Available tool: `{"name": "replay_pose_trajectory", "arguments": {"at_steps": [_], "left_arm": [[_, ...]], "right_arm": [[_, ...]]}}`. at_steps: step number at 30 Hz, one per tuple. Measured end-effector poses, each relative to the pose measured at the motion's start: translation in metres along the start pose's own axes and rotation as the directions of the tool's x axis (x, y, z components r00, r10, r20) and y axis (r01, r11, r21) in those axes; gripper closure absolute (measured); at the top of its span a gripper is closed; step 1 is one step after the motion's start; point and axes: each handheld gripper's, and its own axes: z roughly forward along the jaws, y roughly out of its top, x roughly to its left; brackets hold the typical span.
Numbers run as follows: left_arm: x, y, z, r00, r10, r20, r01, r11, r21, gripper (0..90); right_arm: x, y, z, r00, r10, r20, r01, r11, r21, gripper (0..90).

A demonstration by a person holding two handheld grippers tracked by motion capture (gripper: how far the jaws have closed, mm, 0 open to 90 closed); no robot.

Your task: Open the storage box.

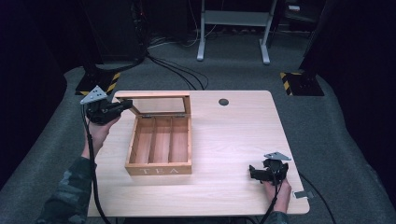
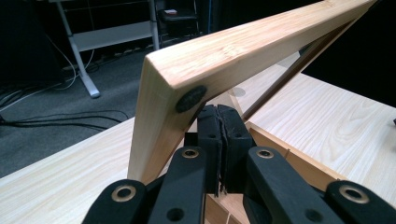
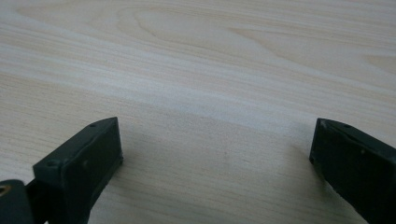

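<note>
A wooden tea box point(image 1: 159, 145) marked TEA stands left of centre on the light wooden table point(image 1: 233, 140), its three compartments bare. Its glass-paned lid point(image 1: 159, 103) is raised nearly upright. My left gripper point(image 1: 123, 106) is at the lid's left corner, shut with nothing between its pads. In the left gripper view the closed tips point(image 2: 219, 112) sit just under the lid's frame point(image 2: 243, 51), beside a small black bumper point(image 2: 190, 99). My right gripper point(image 1: 252, 173) rests near the table's front right, open, with bare tabletop point(image 3: 210, 56) between its fingers point(image 3: 88, 154).
A round cable hole point(image 1: 223, 101) sits in the table's far edge. A small grey piece point(image 1: 302, 194) lies by the front right corner. On the carpet beyond run cables point(image 1: 177, 70), a metal desk frame point(image 1: 233, 28) and striped stand bases point(image 1: 299, 81).
</note>
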Motion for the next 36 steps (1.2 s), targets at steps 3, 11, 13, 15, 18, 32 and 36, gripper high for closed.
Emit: {"name": "replay_pose_trajectory", "arguments": {"at_steps": [3, 11, 13, 15, 18, 32, 36], "left_arm": [[0.0002, 0.0003, 0.0003, 1.0, 0.0, -0.001, 0.0, 1.0, -0.001, 88.1], [0.0, 0.0001, 0.0006, 1.0, -0.003, -0.005, 0.003, 1.0, -0.005, 88.1], [0.0001, 0.0003, 0.0004, 1.0, 0.001, -0.004, -0.001, 1.0, -0.001, 88.1], [0.0, 0.0003, 0.0002, 1.0, 0.001, -0.004, -0.001, 1.0, 0.001, 88.1], [-0.0002, 0.0002, 0.0, 1.0, 0.001, -0.004, -0.001, 1.0, 0.003, 88.1], [-0.0001, 0.0003, 0.0001, 1.0, 0.003, -0.005, -0.003, 1.0, 0.003, 88.2], [-0.0001, 0.0003, 0.0001, 1.0, 0.003, -0.005, -0.003, 1.0, 0.003, 88.2]], "right_arm": [[0.0, 0.0, 0.0001, 1.0, 0.0, 0.001, 0.0, 1.0, -0.001, 1.9], [0.0, 0.0, -0.0001, 1.0, 0.0, 0.0, 0.0, 1.0, 0.001, 1.9], [-0.0001, 0.0, 0.0, 1.0, -0.002, 0.0, 0.002, 1.0, 0.0, 1.9], [0.0, 0.0, 0.0, 1.0, 0.001, 0.0, -0.001, 1.0, 0.0, 1.9], [0.0, 0.0, 0.0, 1.0, 0.0, 0.0, 0.0, 1.0, 0.0, 1.9], [0.0, 0.0, 0.0, 1.0, 0.0, 0.0, 0.0, 1.0, 0.0, 1.9], [0.0002, 0.0, 0.0, 1.0, 0.003, 0.001, -0.003, 1.0, 0.001, 1.9]]}}
